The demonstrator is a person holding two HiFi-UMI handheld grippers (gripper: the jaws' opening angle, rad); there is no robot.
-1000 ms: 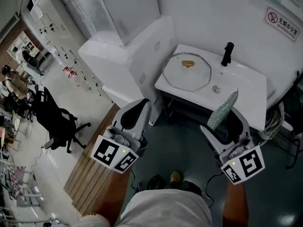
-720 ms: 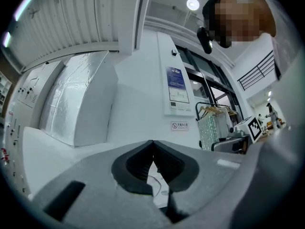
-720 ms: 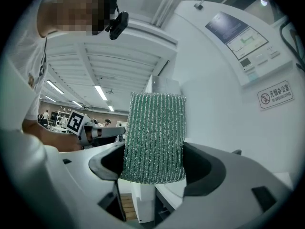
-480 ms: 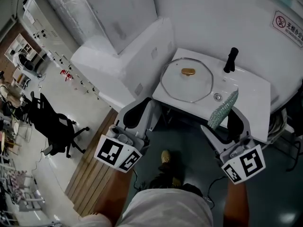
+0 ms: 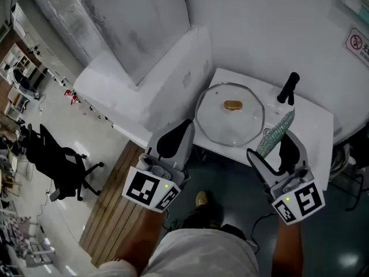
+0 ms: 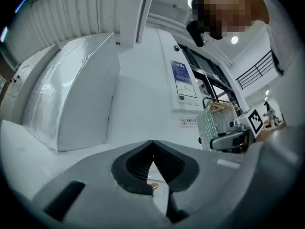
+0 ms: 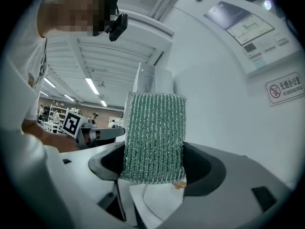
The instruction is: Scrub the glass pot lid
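While the left gripper point(image 6: 152, 146) fingers touch, right gripper point(image 7: 153, 168) fingers pinch a scourer point(image 7: 154, 130).

In my right gripper point(image 7: 155, 168) the jaws press on both sides of a green glittery scrub pad point(image 7: 153, 128), which stands upright between them. Just under the pad I see the glass lid point(image 7: 164, 200) with its curved rim and brownish knob point(image 7: 180, 184). The left gripper point(image 7: 97, 133) shows at the left, and a red no-smoking sign point(image 7: 284, 88) is on the white wall at right.

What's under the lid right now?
The lid lies on the white sink; only white shows through the glass. Its right edge is hidden behind the scrubber.
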